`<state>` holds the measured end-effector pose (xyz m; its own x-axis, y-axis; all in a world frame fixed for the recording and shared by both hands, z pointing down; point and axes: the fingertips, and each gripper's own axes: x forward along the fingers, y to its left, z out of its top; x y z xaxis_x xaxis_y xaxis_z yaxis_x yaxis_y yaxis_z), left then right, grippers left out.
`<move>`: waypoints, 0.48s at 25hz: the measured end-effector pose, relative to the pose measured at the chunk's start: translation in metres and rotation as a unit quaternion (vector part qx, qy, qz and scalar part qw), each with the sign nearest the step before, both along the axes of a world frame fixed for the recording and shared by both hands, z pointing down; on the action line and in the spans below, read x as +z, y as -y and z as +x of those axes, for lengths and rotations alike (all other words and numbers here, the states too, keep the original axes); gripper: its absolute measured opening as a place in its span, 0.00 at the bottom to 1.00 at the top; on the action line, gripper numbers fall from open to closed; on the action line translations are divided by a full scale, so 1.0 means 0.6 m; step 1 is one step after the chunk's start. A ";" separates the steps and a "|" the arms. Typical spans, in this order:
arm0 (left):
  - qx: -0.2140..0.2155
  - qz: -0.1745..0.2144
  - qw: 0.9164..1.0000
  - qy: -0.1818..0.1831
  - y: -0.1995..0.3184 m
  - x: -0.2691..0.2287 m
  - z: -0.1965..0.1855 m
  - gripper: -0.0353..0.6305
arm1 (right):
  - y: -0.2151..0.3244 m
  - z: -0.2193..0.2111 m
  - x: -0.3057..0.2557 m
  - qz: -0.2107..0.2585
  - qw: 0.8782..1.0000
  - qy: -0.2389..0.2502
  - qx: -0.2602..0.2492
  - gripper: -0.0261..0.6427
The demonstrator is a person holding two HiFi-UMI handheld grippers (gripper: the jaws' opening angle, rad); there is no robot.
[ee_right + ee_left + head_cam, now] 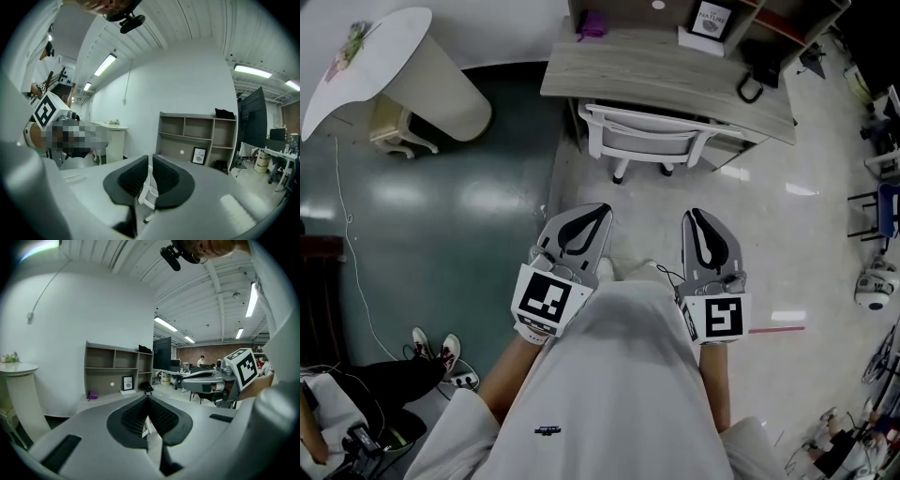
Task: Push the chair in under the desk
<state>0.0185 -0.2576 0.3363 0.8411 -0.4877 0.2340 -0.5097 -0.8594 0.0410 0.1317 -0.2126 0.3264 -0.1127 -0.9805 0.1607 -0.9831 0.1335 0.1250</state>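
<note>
A white chair [647,141] stands at the wooden desk [666,70], its seat partly under the desktop and its back towards me. Both grippers hang in front of my body, well short of the chair and touching nothing. My left gripper [602,210] points at the chair with its jaws shut together and nothing between them [147,397]. My right gripper [694,214] is beside it, its jaws a narrow slit apart [150,157]. Through that slit a strip of the chair [149,192] shows. The shelf unit [197,136] stands on the desk.
On the desk are a framed picture [711,19], a purple item [592,23] and a black object [755,84]. A white pedestal table [403,56] stands at the left on dark green floor. Shoes [441,347] lie at the lower left. Equipment lines the right edge [874,286].
</note>
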 end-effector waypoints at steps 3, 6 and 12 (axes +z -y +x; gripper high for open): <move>0.001 -0.002 1.000 0.000 -0.014 -0.001 -0.010 0.06 | -0.019 -0.010 0.005 0.000 1.000 -0.006 -0.002 0.09; 0.003 -0.019 1.000 0.008 -0.023 0.005 -0.018 0.06 | -0.032 -0.017 0.011 -0.004 1.000 0.005 0.000 0.09; -0.002 -0.012 1.000 -0.005 -0.028 0.003 -0.020 0.06 | -0.041 -0.020 0.010 -0.004 1.000 0.019 0.002 0.09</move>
<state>0.0067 -0.2408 0.3382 0.8416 -0.4855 0.2366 -0.5126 -0.8560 0.0669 0.1196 -0.1878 0.3327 -0.1144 -0.9798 0.1640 -0.9877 0.1299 0.0868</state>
